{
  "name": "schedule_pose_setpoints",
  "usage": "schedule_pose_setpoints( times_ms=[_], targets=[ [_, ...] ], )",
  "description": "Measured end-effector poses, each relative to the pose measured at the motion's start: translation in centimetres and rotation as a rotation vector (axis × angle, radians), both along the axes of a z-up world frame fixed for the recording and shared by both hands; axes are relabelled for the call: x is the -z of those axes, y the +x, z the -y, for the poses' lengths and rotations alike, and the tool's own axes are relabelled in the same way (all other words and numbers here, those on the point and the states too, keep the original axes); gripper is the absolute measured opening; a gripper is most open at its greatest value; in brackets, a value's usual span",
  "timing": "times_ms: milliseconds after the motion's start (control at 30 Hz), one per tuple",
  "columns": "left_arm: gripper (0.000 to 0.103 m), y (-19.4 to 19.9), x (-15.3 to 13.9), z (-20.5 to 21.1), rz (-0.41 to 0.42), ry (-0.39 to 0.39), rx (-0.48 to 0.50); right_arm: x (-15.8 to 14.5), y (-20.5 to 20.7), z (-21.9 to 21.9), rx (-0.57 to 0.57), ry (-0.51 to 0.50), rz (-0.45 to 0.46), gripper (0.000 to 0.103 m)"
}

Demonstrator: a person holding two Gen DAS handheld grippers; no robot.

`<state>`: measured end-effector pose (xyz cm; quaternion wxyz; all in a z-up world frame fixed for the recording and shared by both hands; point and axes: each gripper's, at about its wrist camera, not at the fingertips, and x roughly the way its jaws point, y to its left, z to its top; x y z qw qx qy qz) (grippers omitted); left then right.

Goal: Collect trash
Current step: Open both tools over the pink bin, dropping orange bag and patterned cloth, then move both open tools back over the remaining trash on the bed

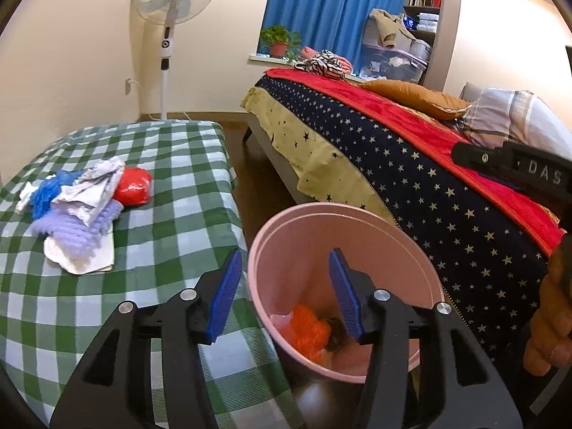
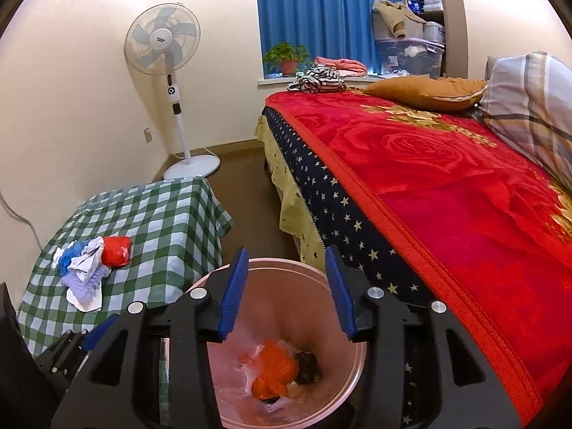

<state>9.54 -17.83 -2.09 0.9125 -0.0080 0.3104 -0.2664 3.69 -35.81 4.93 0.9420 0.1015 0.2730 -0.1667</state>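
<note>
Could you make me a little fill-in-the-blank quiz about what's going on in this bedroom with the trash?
1. The pink bin stands on the floor between the checked table and the ____.
2. Both the left gripper and the right gripper hold ____.
3. The brightest piece already inside the bin is coloured ____.
4. The trash pile still waiting lies on the ____.

Missing words: bed; nothing; orange; checked table

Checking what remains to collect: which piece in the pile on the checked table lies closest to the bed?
The red bag, at the pile's right end. The crumpled paper, blue piece and purple cloth lie further left.
</note>
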Motion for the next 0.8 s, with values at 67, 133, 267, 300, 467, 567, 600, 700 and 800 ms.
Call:
schedule_pose_setpoints(
  times_ms=[67, 133, 267, 300, 467, 567, 600, 700, 800],
  targets=[
    [0.050, -0.1, -0.3, -0.4, 0.005, -0.001, -0.005, 0.0, -0.2, -0.3, -0.010, -0.005, 0.005, 0.046],
    [0.050, -0.3, -0.6, -0.9, 0.012, -0.002, -0.011, -0.1, -0.3, -0.7, -0.021, -0.013, 0.010, 0.046],
    [0.050, -0.9, -1.4, -1.8, 0.029, -0.006, -0.023, -0.4, -0.7, -1.4, -0.040, -0.029, 0.021, 0.045],
    [0.050, -1.0, -1.6, -2.1, 0.031, -0.007, -0.027, -0.4, -0.8, -1.6, -0.045, -0.033, 0.023, 0.045],
    [0.050, -1.7, -2.3, -3.6, 0.048, -0.014, -0.049, -0.6, -1.2, -2.9, -0.065, -0.053, 0.024, 0.045],
    [0.050, -1.9, -2.6, -4.5, 0.053, -0.018, -0.065, -0.7, -1.3, -3.9, -0.081, -0.067, 0.025, 0.045],
    [0.050, -2.0, -2.7, -4.8, 0.055, -0.019, -0.069, -0.7, -1.3, -4.1, -0.086, -0.071, 0.025, 0.045],
    [0.050, -2.1, -3.0, -5.8, 0.059, -0.025, -0.086, -0.8, -1.3, -4.8, -0.099, -0.073, 0.028, 0.045],
    [0.048, -2.1, -3.1, -6.7, 0.062, -0.031, -0.104, -0.9, -1.1, -5.4, -0.112, -0.069, 0.030, 0.045]
  ],
)
